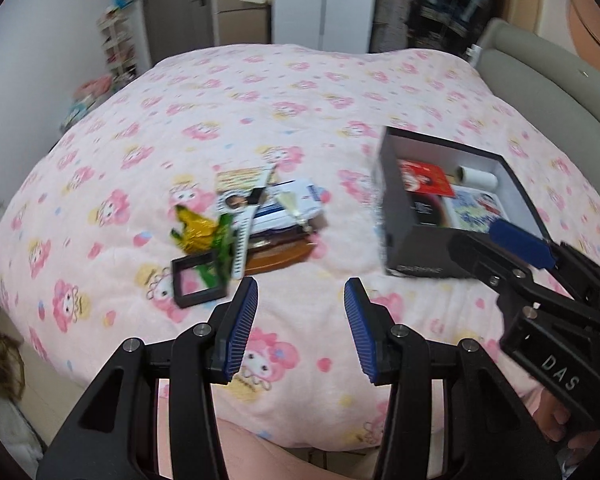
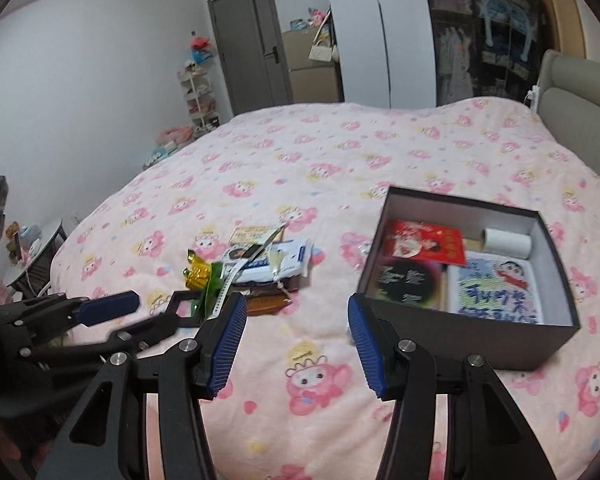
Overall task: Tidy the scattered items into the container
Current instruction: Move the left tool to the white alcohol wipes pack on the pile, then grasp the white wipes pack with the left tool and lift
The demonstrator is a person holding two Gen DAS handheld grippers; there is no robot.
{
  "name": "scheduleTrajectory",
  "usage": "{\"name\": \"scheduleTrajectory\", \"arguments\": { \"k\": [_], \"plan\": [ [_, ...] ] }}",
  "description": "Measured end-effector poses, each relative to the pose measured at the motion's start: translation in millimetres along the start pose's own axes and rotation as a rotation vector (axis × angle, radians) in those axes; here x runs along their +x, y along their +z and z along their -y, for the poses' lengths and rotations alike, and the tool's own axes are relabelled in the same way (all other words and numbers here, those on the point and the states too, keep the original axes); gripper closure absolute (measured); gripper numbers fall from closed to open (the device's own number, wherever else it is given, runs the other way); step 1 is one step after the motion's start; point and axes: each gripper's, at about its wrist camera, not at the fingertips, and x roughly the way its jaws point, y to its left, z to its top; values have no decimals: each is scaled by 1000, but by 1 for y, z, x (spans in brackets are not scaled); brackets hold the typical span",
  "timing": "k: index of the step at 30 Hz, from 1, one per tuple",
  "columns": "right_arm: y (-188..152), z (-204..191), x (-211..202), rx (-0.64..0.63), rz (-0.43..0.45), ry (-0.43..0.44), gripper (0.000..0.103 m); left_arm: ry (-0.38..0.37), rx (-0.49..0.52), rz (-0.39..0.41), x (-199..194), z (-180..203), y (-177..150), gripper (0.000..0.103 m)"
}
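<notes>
A dark open box (image 1: 420,256) (image 2: 480,340) stands on the pink bed, holding a red card (image 2: 424,244), a white roll (image 2: 508,240) and a cartoon picture (image 2: 496,292). Left of the box lies a pile: a gold and green wrapper (image 1: 198,228) (image 2: 200,274), a black frame (image 1: 198,284), a white comb (image 1: 244,240), a blue-white packet (image 1: 290,204) (image 2: 284,260) and a brown wooden piece (image 1: 278,258). My left gripper (image 1: 301,294) (image 2: 156,312) hovers open just in front of the pile, nothing between its pads. My right gripper (image 2: 298,312) (image 1: 474,236) is open and empty at the box's near left corner.
The pink cartoon-print bedspread (image 2: 320,168) covers the whole bed. A grey headboard (image 2: 580,120) runs along the right. Beyond the bed are a shelf rack (image 2: 200,96), a grey door (image 2: 252,48) and an open wardrobe (image 2: 480,32). A small round table (image 2: 40,248) stands at the left.
</notes>
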Motion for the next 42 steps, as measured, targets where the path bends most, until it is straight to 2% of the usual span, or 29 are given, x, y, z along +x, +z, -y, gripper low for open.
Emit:
{"name": "scheduleTrajectory", "arguments": {
  "k": [3, 8, 16, 18, 24, 28, 32, 34, 40, 42],
  "plan": [
    [-2, -2, 19, 1, -33, 4, 56, 1, -64, -19, 15, -21, -4, 57],
    [-2, -5, 59, 12, -77, -5, 56, -53, -174, -47, 56, -49, -10, 58],
    [14, -17, 134, 8, -140, -3, 56, -155, -313, -109, 151, -65, -2, 64],
    [21, -17, 150, 18, -153, -8, 56, -167, -327, -134, 173, -64, 2, 65],
    [34, -18, 191, 2, -180, -49, 56, -165, -336, -145, 212, -67, 28, 65],
    [39, -15, 219, 4, -201, -67, 55, -162, -331, -142, 225, -72, 43, 69],
    [49, -8, 240, 17, -226, -95, 55, -108, -314, -112, 223, -75, 54, 68],
    [51, -7, 250, 26, -246, -83, 55, -86, -325, -101, 222, -81, 55, 68],
    [43, -3, 284, 59, -325, -73, 54, -98, -320, -90, 226, -85, 54, 69],
    [43, 2, 289, 106, -338, -31, 54, -107, -317, -92, 225, -83, 51, 69]
  ]
}}
